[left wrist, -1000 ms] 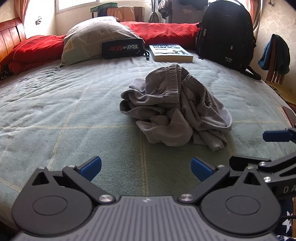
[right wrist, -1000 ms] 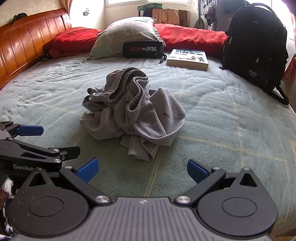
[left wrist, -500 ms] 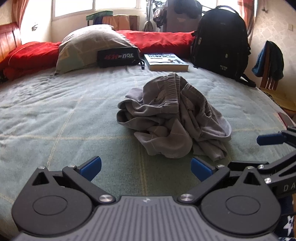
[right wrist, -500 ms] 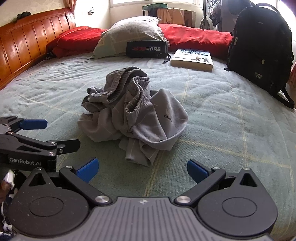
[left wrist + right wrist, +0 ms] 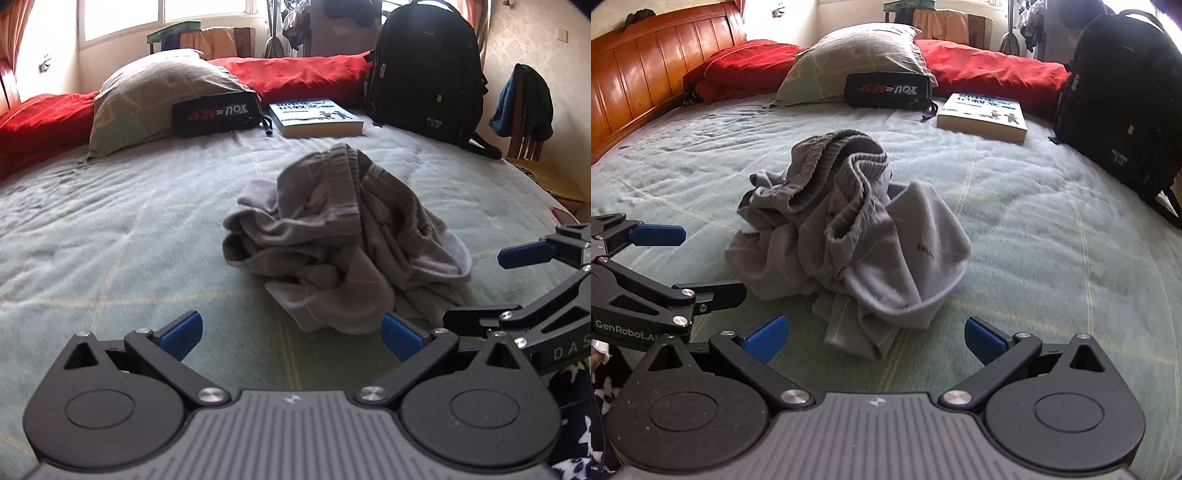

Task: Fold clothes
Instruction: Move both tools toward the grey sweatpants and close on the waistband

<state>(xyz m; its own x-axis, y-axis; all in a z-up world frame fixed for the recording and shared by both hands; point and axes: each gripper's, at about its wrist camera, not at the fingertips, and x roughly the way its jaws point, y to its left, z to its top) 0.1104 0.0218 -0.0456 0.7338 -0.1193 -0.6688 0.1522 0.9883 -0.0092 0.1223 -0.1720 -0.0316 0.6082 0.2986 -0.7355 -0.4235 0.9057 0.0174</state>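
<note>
I hold the left tongs (image 5: 291,334) and right tongs (image 5: 873,338) spread wide and empty, flanking the crumpled grey shorts (image 5: 849,236) heaped mid-bed (image 5: 1052,240), ready to find an edge.

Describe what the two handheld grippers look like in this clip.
Both match: the left gripper and right gripper have black linkage arms, round pivot housings, silver screws, a ribbed grey centre plate and blue pads on the jaws. White lettering marks their sides. No cables show.
</note>
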